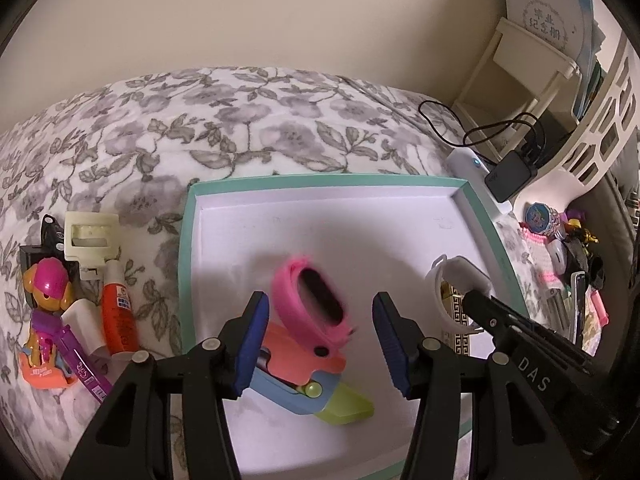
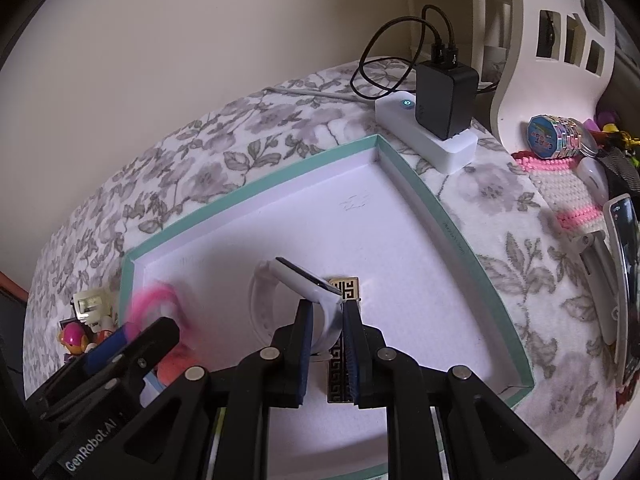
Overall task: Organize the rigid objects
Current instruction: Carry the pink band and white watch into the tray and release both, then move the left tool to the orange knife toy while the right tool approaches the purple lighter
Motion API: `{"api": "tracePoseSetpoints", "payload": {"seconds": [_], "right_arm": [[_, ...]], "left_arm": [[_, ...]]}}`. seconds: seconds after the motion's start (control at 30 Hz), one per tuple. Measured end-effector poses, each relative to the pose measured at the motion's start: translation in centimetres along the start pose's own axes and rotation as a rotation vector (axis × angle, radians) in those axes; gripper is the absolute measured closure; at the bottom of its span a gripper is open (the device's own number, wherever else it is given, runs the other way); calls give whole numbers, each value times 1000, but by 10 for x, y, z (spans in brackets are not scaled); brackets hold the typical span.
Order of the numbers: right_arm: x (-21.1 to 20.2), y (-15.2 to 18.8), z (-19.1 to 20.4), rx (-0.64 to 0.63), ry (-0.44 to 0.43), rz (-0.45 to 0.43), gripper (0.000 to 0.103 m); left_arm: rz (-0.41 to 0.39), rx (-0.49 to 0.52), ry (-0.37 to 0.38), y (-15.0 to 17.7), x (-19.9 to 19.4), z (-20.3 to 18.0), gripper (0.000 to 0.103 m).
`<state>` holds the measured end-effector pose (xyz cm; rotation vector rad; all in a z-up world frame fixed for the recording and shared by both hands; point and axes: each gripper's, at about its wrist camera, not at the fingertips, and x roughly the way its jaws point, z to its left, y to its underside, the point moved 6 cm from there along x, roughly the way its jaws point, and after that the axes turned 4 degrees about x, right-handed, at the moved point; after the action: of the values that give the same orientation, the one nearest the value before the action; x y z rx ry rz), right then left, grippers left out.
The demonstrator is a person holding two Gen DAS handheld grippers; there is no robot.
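Oddly, pink watch (image 1: 310, 300) (blurred) hides the toy (image 1: 308, 380) beneath.

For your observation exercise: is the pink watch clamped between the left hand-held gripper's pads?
No: the pink watch sits apart from both pads.

We see the pink watch (image 1: 310, 300) smeared by motion blur in both views, its strap edges indistinct. The tray (image 2: 256, 200) runs out of the lower frame edge. The patterned box (image 2: 344, 286) sits largely hidden behind the white watch (image 2: 296, 280).
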<state>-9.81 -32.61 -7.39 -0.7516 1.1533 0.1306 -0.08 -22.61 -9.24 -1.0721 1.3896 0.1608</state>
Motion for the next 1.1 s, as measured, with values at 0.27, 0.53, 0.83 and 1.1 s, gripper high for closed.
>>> {"api": "tracePoseSetpoints", "payload": {"seconds": [0.27, 0.53, 0.83, 1.1], "right_arm": [[2, 1, 2, -17, 0, 10, 86], [4, 2, 5, -49, 15, 7, 83], [3, -1, 3, -67, 43, -18, 37], [4, 0, 2, -80, 69, -31, 15]], "left_arm": [[-17, -41, -38, -3, -3, 12, 15], [-57, -96, -109, -8, -14, 35, 6], [-81, -170, -188, -11, -25, 67, 6], [-94, -241, -269, -12, -40, 103, 6]]}}
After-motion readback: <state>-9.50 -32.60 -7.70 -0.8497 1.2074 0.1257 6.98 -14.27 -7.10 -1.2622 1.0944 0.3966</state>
